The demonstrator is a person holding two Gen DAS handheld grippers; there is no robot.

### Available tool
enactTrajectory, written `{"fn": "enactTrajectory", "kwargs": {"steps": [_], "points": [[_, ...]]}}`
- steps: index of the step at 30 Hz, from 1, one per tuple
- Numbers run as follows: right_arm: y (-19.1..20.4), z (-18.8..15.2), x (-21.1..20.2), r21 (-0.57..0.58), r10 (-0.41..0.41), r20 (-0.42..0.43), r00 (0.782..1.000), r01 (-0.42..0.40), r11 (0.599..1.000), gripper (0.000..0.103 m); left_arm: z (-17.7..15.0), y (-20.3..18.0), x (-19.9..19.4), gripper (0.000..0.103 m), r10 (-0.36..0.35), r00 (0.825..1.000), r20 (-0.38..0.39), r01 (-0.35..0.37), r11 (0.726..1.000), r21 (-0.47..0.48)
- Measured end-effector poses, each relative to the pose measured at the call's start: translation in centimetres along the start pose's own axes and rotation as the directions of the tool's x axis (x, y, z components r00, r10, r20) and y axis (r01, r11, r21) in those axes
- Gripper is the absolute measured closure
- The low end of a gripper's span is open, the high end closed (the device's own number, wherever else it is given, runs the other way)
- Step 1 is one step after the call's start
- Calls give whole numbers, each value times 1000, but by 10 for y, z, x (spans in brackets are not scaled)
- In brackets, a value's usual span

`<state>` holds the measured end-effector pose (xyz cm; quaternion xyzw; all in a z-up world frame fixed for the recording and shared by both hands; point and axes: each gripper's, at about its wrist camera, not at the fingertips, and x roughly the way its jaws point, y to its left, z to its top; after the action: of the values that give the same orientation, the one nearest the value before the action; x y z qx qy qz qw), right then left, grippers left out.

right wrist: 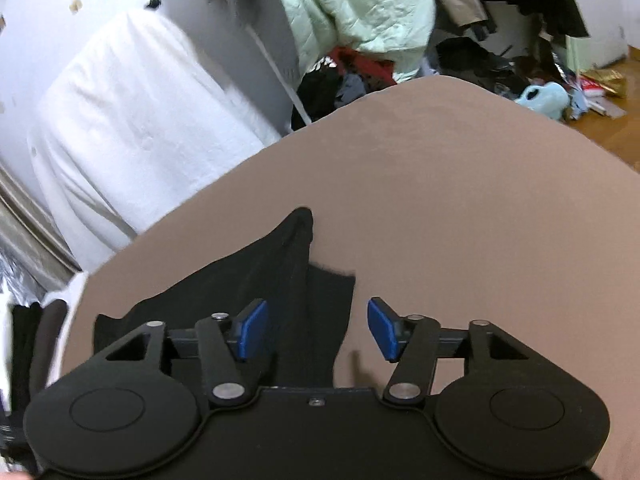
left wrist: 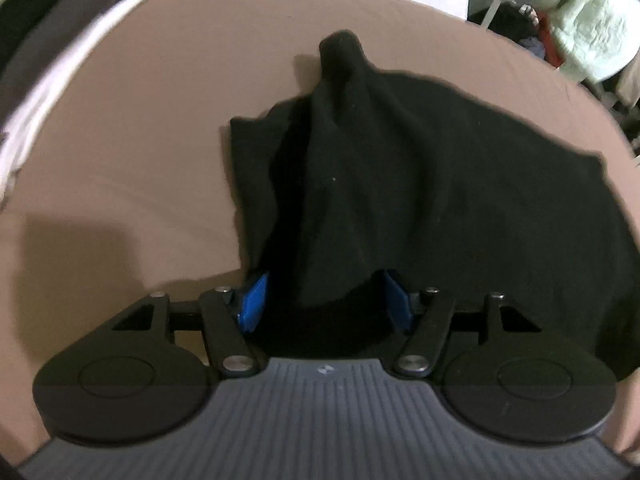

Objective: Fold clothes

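Dim indoor light, soft shadows on the brown surface, motion blur, fisheye-bent edges.

You were working in a lived-in bedroom: a brown-sheeted bed, a mint quilted jacket hanging over heaped clothes, and a plush toy on the wooden floor.

Left claw: black linkage arms, blue pads set wide apart. Dark cloth fills the gap and drapes over the pad tips, so whether the pads grip it cannot be told. Body grey, ribbed, low in the left wrist view.

Right claw: black linkage arms, blue pads spread wide, jaws parted. Nothing pinched between them; the pads hang above the surface. Body black, flat.

A sliver of a hand shows at the lower right edge of the left wrist view.
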<state>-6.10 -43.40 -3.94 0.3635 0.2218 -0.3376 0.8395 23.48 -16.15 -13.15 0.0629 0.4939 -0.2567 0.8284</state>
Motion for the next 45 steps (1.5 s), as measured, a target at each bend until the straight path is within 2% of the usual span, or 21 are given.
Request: {"fn": "enactTrajectory", "kwargs": {"steps": [4,5,10,15,22,26,29,32,39,45], "points": [[-1,-15,8,-2,-14,-105,994,14,1000,41,-12,-14,-12,42,86,996,38,-88,995,43],[-3,-15,11,-1,-20,-128,992,20,1000,41,-16,-16,-17,44,90,995,52,-92,994,49],[-17,-21,16,70,-58,-169,984,71,995,41,-32,-15,-41,42,19,988,156,-23,999,24],[-24,-26,22,143,-1,-212,977,32,989,41,-38,-18,-58,40,-23,972,235,24,1000,-3],[-14,-29,28,87,-23,-222,975,43,995,41,-37,-25,-56,40,-63,956,287,59,998,22],[-14,-27,32,89,-34,-227,973,56,994,41,-38,-27,-56,37,-72,953,294,65,997,34],[-14,-27,36,96,-32,-233,972,56,994,41,-38,-27,-51,37,-59,960,273,53,998,31],[-14,-27,34,84,-32,-234,972,53,995,41,-39,-28,-43,37,-22,974,225,16,999,30],[-16,-26,36,81,-36,-238,971,57,995,40,-43,-37,-31,36,46,986,161,-60,995,85],[-16,-27,37,82,-34,-243,970,55,995,40,-44,-31,-33,36,32,986,163,-42,997,58]]}}
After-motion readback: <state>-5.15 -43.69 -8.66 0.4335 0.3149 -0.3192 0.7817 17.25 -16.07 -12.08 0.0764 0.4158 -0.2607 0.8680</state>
